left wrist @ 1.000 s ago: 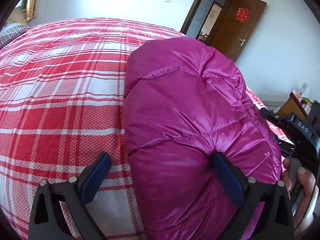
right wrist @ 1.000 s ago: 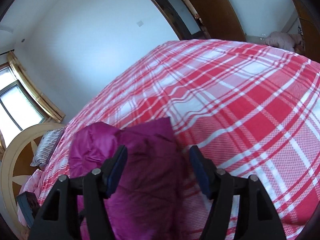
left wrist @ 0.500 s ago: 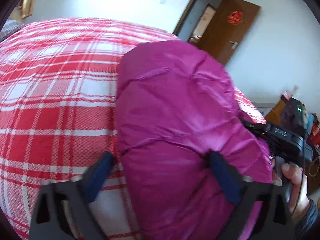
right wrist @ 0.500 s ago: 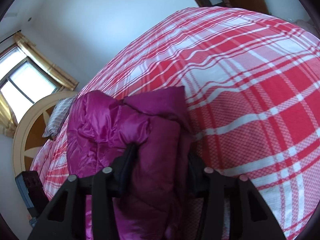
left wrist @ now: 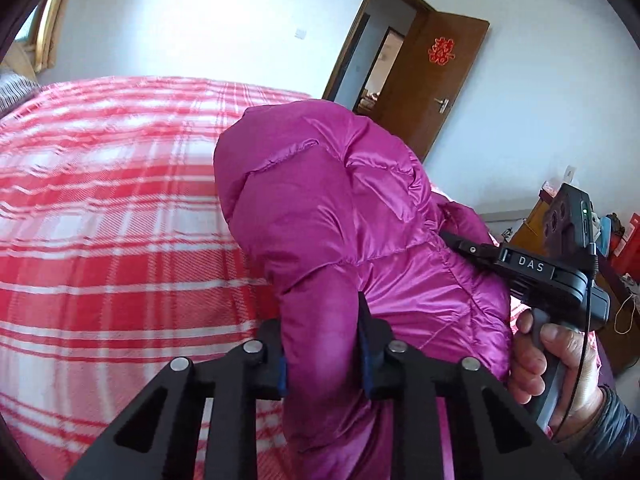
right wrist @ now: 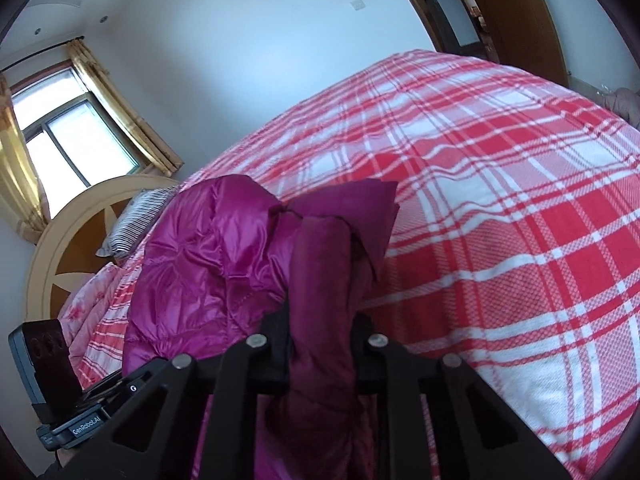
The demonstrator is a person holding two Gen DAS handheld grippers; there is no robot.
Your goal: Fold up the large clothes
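- My left gripper (left wrist: 322, 350) has its jaws clamped on a fold of the purple jacket (left wrist: 340, 216).
- My right gripper (right wrist: 322, 354) pinches another fold, jacket bunched ahead on the bed (right wrist: 500, 200).

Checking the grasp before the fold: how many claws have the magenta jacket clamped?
2. The left claw pinches a fold of the magenta puffer jacket; the right claw pinches another fold beside the plaid bedspread.

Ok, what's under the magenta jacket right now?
The red plaid bedspread shows around the magenta jacket, so it lies beneath. Anything else under the bunched padding is covered. Both grippers, left and right, pinch its edge.
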